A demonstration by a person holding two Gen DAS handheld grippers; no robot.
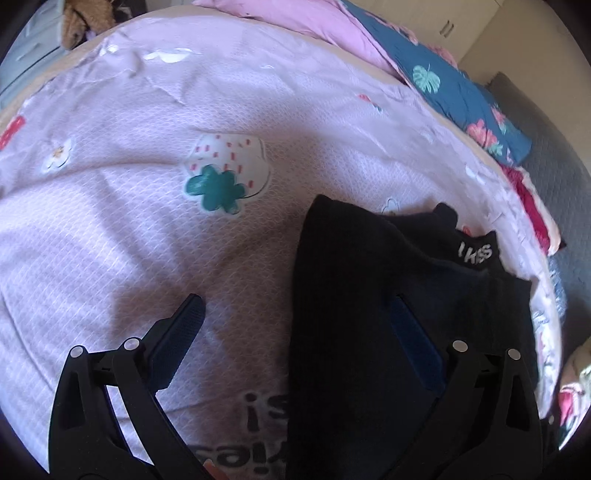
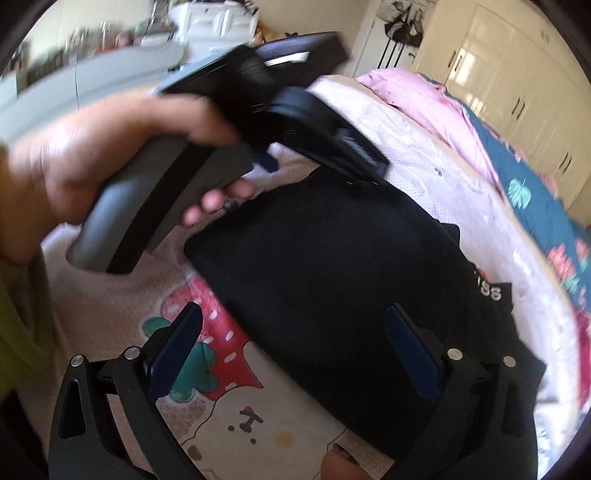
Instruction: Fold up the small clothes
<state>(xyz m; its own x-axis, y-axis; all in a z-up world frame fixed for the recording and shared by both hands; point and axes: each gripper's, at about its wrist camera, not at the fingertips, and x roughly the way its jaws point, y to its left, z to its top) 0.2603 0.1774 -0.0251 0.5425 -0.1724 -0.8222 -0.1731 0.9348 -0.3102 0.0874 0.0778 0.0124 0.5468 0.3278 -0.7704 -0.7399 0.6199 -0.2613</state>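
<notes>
A small black garment (image 1: 369, 314) with white letters on its waistband lies on the pink printed bedsheet (image 1: 147, 221), at the right of the left wrist view. My left gripper (image 1: 297, 312) is open above its left edge: one pad over the sheet, the other over the cloth, nothing gripped. In the right wrist view the same black garment (image 2: 332, 295) lies flat across the middle. My right gripper (image 2: 293, 325) hangs open over its near edge, holding nothing. A hand (image 2: 92, 155) holds the left gripper's grey handle at the upper left, above the garment's far end.
A pink pillow (image 1: 314, 22) and a dark blue floral quilt (image 1: 461, 92) lie along the bed's far side. Cream wardrobe doors (image 2: 517, 74) stand behind the bed. A grey floor (image 1: 554, 166) shows past the bed's right edge.
</notes>
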